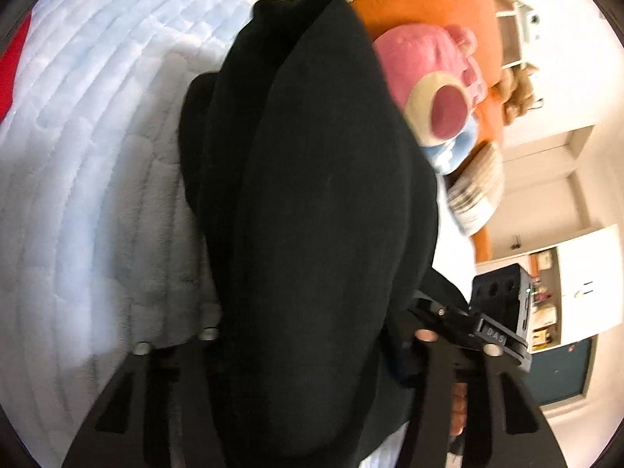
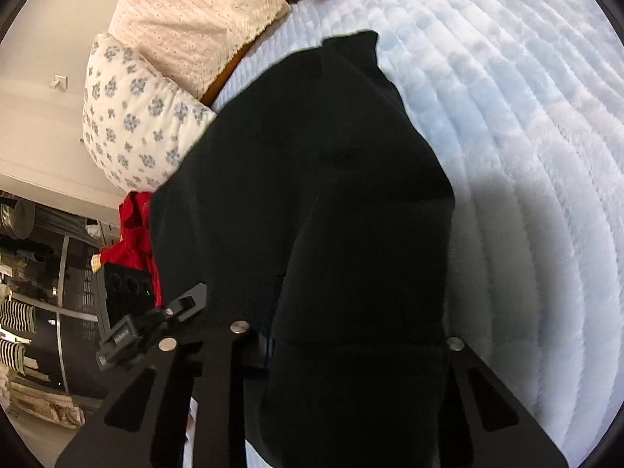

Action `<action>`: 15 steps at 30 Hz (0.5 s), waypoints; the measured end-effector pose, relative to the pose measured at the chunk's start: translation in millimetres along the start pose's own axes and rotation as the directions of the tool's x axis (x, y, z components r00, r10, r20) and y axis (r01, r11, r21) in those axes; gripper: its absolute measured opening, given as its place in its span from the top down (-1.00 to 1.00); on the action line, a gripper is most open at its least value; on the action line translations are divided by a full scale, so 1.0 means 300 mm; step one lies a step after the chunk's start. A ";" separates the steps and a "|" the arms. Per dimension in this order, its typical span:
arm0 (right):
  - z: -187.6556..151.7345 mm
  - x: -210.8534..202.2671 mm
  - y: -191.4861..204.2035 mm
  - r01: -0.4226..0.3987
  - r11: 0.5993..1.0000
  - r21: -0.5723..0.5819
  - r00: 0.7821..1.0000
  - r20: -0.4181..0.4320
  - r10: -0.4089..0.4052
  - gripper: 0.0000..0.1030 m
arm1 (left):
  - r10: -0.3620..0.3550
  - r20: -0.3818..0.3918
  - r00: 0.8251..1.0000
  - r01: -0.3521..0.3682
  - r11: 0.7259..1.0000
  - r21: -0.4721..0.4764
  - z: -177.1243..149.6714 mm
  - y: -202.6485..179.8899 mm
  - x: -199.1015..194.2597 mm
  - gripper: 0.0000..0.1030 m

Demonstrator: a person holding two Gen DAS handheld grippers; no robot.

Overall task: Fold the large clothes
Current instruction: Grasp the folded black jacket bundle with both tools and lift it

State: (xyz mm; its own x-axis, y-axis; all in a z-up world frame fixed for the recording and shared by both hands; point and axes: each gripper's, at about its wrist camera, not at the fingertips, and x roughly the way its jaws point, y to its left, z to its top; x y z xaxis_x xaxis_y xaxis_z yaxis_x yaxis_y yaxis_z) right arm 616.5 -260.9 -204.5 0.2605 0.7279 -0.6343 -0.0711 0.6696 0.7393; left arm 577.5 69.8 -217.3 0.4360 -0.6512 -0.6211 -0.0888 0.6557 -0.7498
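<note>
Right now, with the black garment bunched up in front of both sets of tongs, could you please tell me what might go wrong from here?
1. The black garment hides the fingertips of both the left tongs and the right tongs, so either grip may be shallow and slip.
2. It looks bunched and layered, so extra folds might be pinched, leaving creases.
3. The red cloth lies beside the garment and could be dragged along across the pale blue blanket.

garment [image 1: 312,214]: plain black
bed cover [image 1: 97,117]: pale blue-white, quilted in ridged rows
plush toy [image 1: 425,74]: pink, with a cream ring around a dark pink patch
headboard [image 1: 429,4]: orange
pillow [image 2: 136,117]: white with blue-grey flower print
lace pillow [image 2: 195,19]: cream, finely dotted
cloth [image 2: 134,230]: red, possibly another garment
</note>
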 end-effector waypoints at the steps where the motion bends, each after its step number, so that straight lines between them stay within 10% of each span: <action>1: -0.005 -0.015 0.010 -0.007 1.000 -0.006 1.000 0.012 0.007 0.53 | 0.002 0.011 1.000 -0.002 1.000 0.003 -0.006 -0.012 -0.007 0.04; 15: -0.127 -0.791 0.274 -0.059 0.981 -0.185 0.972 0.212 0.099 0.54 | -0.098 0.023 0.995 0.089 0.963 0.256 -0.201 -0.670 -0.227 0.11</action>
State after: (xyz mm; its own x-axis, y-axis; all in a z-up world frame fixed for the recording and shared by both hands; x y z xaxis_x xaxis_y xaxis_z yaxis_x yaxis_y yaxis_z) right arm 512.2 -372.8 -1.8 0.4508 0.7423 -0.4958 -0.2631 0.6412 0.7208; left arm 511.7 -40.7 -38.1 0.4634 -0.7034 -0.5390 0.1823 0.6709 -0.7188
